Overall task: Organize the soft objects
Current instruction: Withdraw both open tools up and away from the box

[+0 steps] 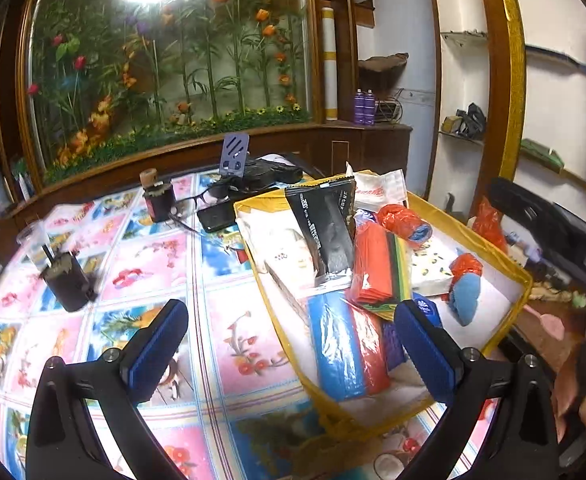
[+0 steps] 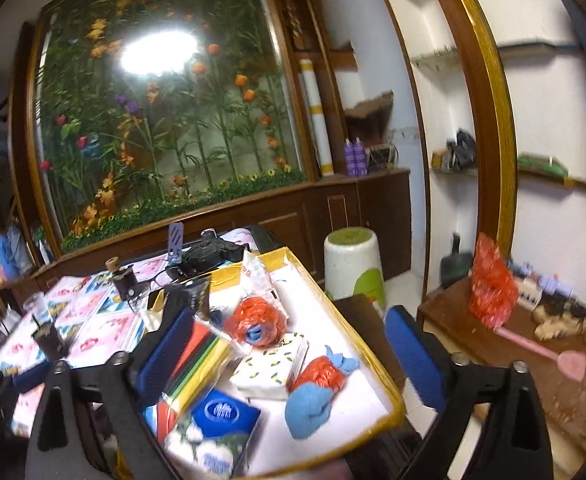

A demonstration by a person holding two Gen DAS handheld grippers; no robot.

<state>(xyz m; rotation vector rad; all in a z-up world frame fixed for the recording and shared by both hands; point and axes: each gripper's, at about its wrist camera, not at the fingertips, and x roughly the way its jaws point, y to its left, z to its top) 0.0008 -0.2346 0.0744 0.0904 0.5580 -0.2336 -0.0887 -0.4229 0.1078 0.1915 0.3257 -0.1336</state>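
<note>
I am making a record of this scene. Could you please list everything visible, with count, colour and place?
tray: 1, yellow-rimmed, white inside, on table, right part
black packet: 1, black, in tray, far part
red pack: 1, red, tray middle
lemon-print pack: 1, white and yellow, in tray
net bundles: 2, orange-red with blue, tray right part
blue roll: 1, blue, tray near part
tablecloth: 1, pink-blue floral, on table
cups: 2, dark, on tablecloth, left
glasses: 1, black, beside the far cup
stool: 1, white-green, on floor
left tool: 1, black with blue pads, open
right tool: 1, same, open
</note>
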